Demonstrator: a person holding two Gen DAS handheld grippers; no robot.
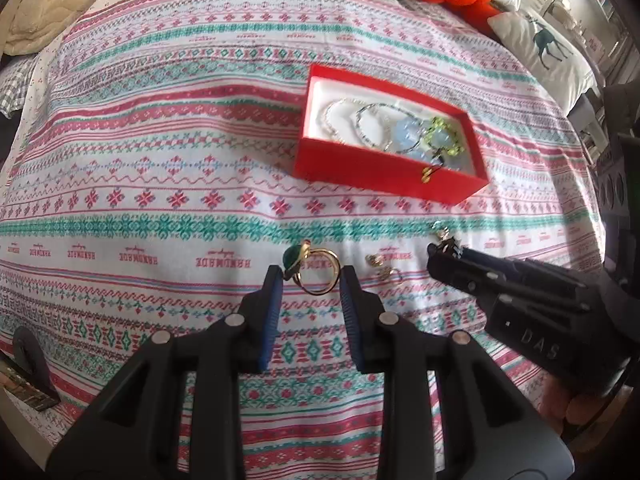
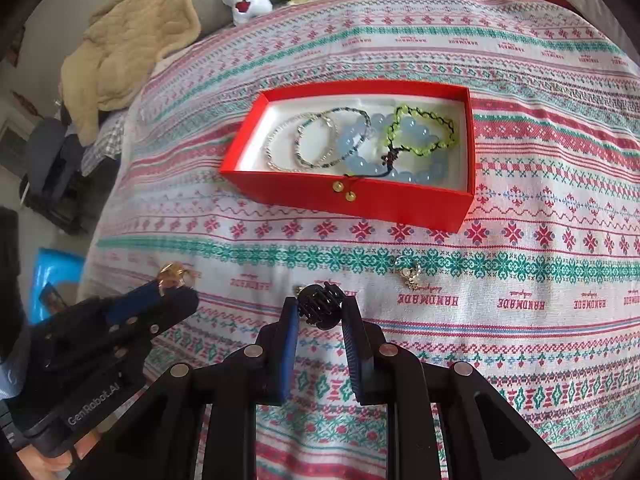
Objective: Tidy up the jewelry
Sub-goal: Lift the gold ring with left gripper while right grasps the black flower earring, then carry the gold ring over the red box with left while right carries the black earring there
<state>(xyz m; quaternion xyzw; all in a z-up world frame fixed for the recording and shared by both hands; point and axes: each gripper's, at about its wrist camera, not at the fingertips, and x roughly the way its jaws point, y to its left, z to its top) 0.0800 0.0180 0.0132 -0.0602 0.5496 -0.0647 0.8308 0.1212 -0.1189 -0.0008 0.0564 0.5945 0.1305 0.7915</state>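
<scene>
Left gripper (image 1: pixel 308 276) clasps gold ring (image 1: pixel 318 271), hoop rightward; right gripper (image 2: pixel 320 307) clasps black clip (image 2: pixel 322 305).

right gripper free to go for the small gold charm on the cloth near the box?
Probably not yet: the right gripper is shut on a black hair clip. The path to the gold charm looks unobstructed; the clip must go first.
</scene>
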